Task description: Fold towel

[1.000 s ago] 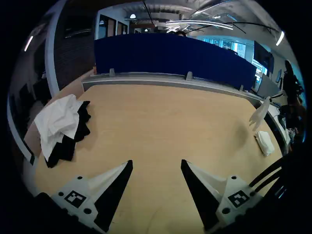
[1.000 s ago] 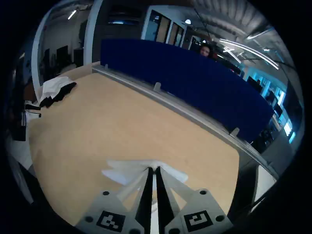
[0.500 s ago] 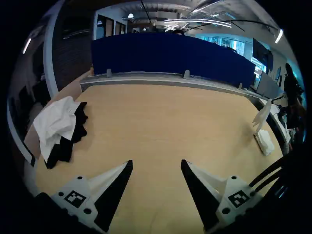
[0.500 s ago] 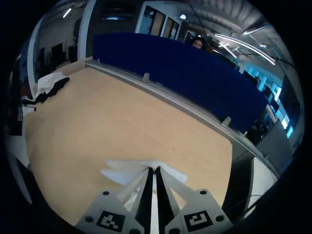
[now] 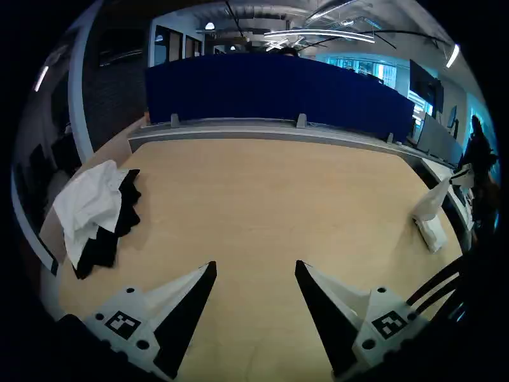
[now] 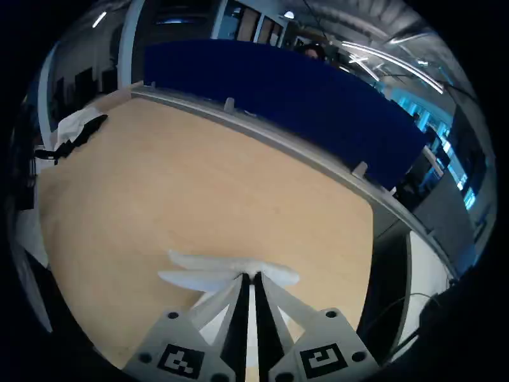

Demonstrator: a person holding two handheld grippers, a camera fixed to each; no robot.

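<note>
A heap of white and black cloths lay at the left edge of the desk. The left hand-held gripper hovered over the wood, fingers apart. At the right edge, the right hand-held gripper was clamped on the folded white towel. Setting it down well likely called for a low, level release that kept the layers stacked.

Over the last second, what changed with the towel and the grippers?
The right gripper, its fingers shut on the white towel, carried the pinched edge lower, toward the table; the fold looks flatter. The left gripper stayed open and hovering, and the white and black cloth pile stayed put.
</note>
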